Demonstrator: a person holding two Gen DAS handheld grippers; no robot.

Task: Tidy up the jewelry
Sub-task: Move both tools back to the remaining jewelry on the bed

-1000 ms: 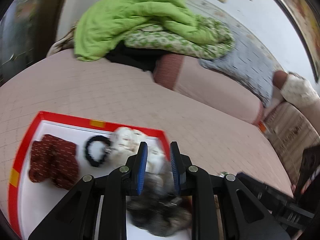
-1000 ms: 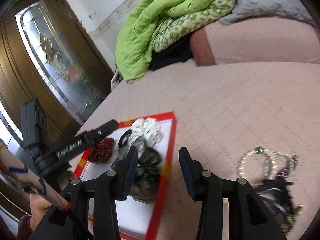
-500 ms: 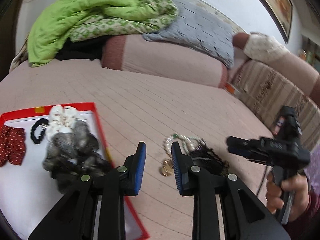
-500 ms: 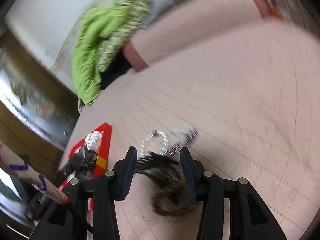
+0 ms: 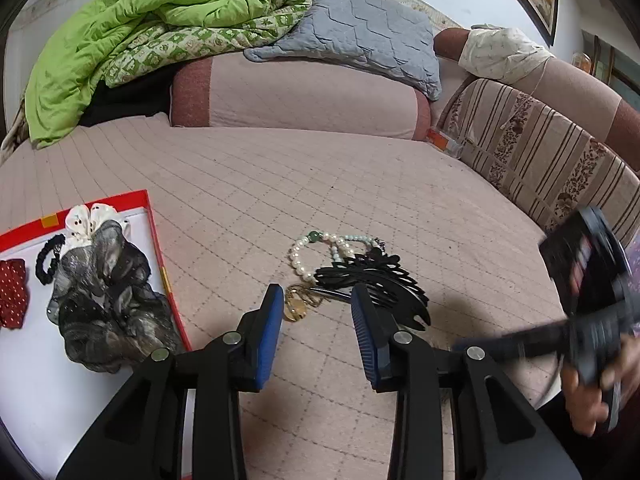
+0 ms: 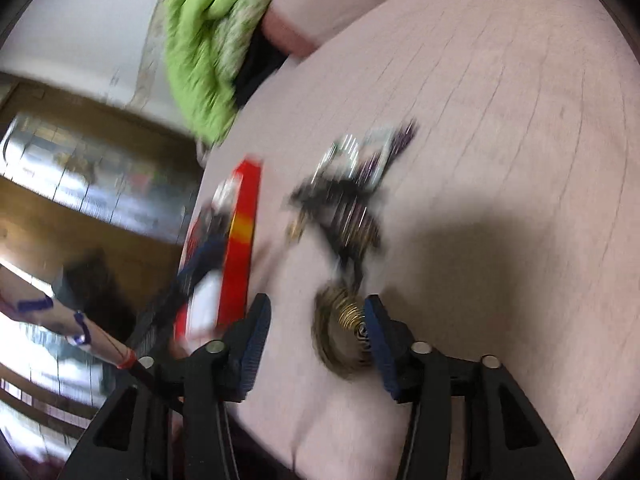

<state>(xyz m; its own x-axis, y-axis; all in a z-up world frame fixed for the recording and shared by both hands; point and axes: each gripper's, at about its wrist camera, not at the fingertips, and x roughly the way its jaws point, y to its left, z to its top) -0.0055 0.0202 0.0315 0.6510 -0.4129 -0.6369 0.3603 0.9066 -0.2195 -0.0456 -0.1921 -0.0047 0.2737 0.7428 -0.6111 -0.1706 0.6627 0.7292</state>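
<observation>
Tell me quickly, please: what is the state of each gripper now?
Left gripper: open, holding nothing; its jaws have just been opening above the gold pendant.
Right gripper: open, holding nothing; also just opening, beside a gold coiled piece.

pink quilted bed (image 5: 320,184), red-rimmed tray (image 5: 154,240) at left, pearl bracelet (image 5: 304,254), black hair comb (image 5: 372,276), gold pendant (image 5: 295,308) mid-bed

A home bedroom: quilted pink bed (image 5: 320,184), heaped green quilt (image 5: 120,20), grey pillow (image 5: 360,36), striped sofa (image 5: 552,152).
</observation>
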